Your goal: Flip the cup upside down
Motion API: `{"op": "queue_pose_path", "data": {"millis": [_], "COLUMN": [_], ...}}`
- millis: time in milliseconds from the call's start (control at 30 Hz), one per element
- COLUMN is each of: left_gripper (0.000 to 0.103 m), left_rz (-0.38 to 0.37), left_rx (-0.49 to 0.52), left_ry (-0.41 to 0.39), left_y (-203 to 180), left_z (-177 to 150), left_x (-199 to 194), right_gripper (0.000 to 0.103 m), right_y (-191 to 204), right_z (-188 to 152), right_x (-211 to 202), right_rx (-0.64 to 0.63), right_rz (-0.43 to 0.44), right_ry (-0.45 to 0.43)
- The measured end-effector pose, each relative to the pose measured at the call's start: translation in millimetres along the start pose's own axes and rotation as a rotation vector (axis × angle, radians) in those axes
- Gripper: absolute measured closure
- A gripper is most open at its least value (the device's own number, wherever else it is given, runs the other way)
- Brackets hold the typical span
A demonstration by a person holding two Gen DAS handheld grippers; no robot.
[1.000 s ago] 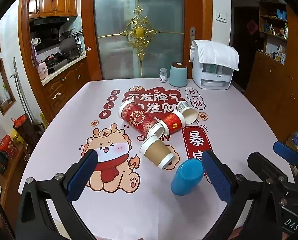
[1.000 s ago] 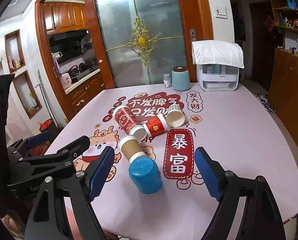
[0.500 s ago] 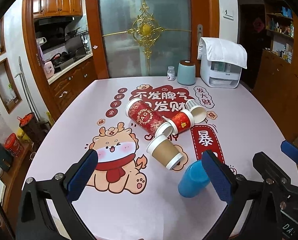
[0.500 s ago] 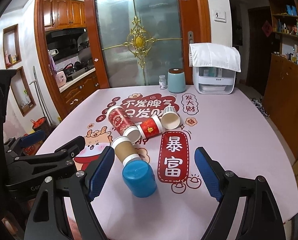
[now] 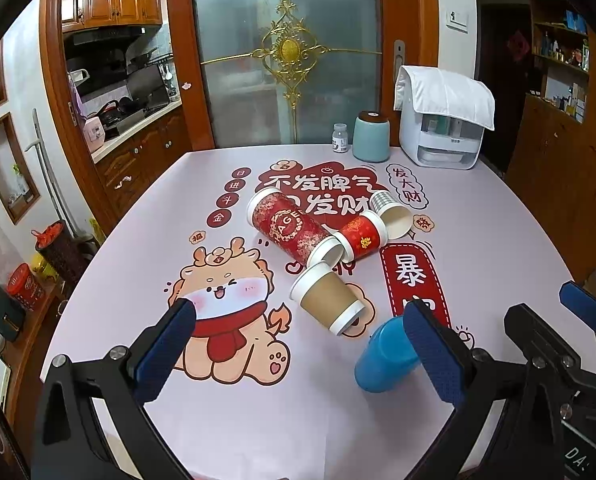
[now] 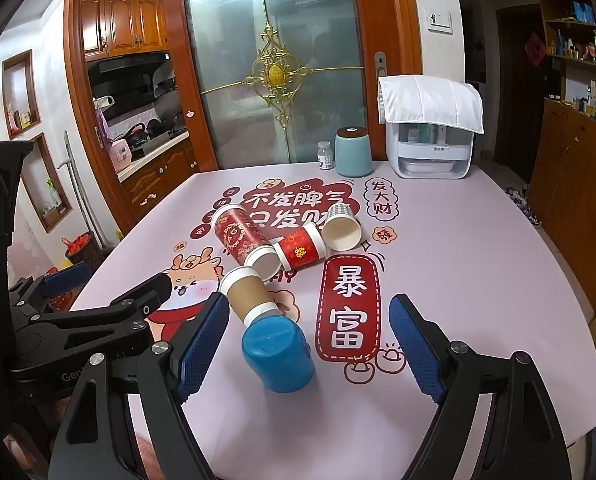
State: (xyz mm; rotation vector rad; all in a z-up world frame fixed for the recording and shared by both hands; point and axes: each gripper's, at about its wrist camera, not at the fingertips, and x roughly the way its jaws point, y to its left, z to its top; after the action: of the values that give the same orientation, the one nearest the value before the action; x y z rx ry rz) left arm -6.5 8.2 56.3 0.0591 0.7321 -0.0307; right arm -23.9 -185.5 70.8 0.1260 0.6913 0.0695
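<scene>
A blue cup point(image 6: 279, 356) stands upside down near the table's front edge, between my right gripper's open jaws; it also shows in the left wrist view point(image 5: 386, 356). A brown paper cup point(image 5: 330, 300), a tall red cup point(image 5: 292, 230), a small red cup point(image 5: 362, 236) and a checked cup point(image 5: 392, 214) lie on their sides in a cluster beyond it. My left gripper point(image 5: 298, 356) is open and empty, left of the blue cup. My right gripper point(image 6: 310, 354) is open, with its pads apart from the blue cup.
A teal canister point(image 5: 371, 138), a small bottle point(image 5: 340, 139) and a white appliance under a cloth point(image 5: 442, 128) stand at the table's point(image 5: 498, 220) far edge. The table has a printed pink cover. A glass door is behind.
Both grippers have drawn back and up a little. The blue cup stays upside down on the table. No cup has moved.
</scene>
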Motion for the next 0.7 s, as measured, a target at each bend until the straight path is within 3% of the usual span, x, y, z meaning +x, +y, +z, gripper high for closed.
{"op": "queue_pose_path", "data": {"millis": [700], "left_gripper": [0.001], "left_rz": [-0.01], "left_rx": [-0.002], "left_ry": [0.011], "left_y": [-3.4], "left_z": [-6.0], "left_x": [4.7], "right_gripper": [0.019], "right_y": [-4.7], "right_z": [-8.3], "right_x": [4.9], "right_rx": [0.007], "right_rz": [0.001], "right_ry": [0.009]}}
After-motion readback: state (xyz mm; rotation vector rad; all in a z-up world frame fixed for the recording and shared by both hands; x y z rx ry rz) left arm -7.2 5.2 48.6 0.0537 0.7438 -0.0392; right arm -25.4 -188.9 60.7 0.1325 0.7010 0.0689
